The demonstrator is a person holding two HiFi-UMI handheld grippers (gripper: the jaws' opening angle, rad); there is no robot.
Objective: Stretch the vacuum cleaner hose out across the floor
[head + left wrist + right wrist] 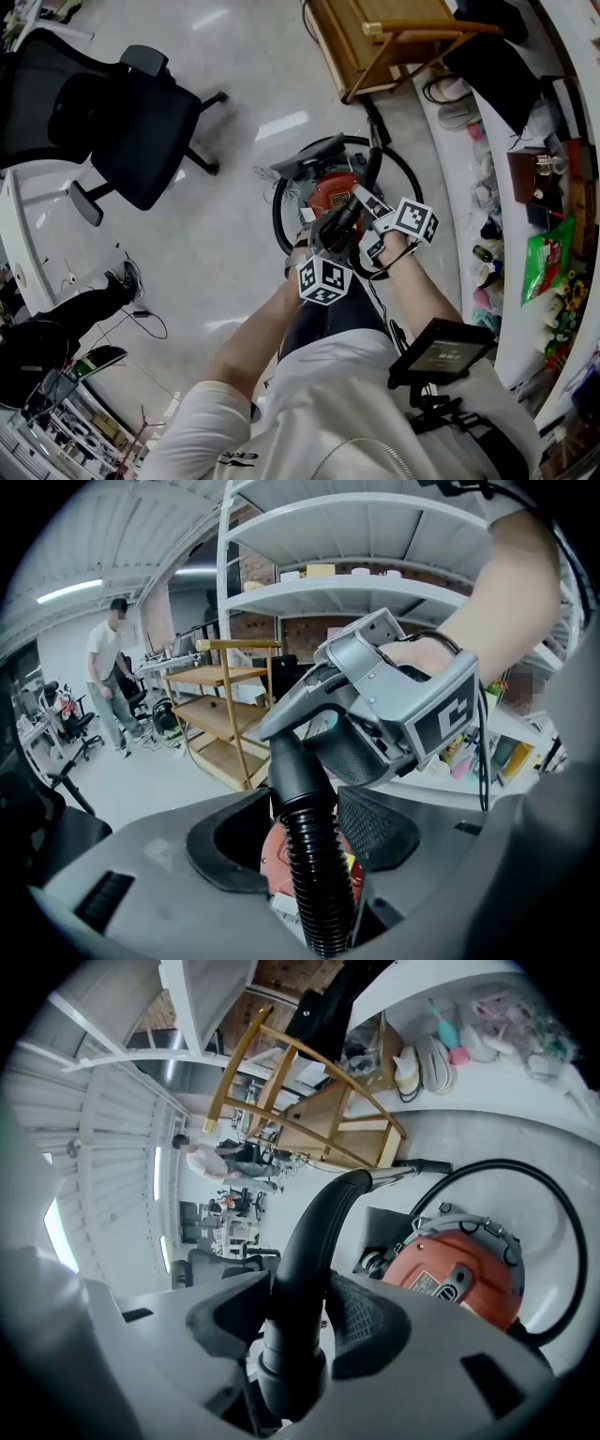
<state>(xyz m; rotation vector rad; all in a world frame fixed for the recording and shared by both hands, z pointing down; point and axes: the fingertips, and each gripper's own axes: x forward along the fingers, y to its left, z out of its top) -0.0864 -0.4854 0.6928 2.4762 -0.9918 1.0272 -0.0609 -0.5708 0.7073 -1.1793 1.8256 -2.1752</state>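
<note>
Standing over the vacuum cleaner (pixel 330 195), a person (pixel 319 412) holds both grippers close together just above its orange top. The left gripper (pixel 305 832) has the black ribbed hose (pixel 317 892) between its jaws, just below the smooth cuff (pixel 295 771) where the ribs end. These jaws are set narrowly apart: the right pad lies on the hose, and the left pad looks to press it too, though the dark rubber makes that edge hard to read. The right gripper (pixel 298 1321) is closed on the curved pipe (pixel 314 1227), the smooth rigid piece at the hose's end, with a pad against each side and the jaws kept partly apart by its width. In the left gripper view the right gripper shows just beyond, higher up the same line. The rest of the hose lies on the pale floor (pixel 234 112) in a loop that rings the vacuum cleaner. A wooden rack (pixel 375 37) stands just beyond the machine, a black office chair (pixel 141 131) is well off to the left, and a cluttered white shelf (pixel 497 187) runs along the right
</note>
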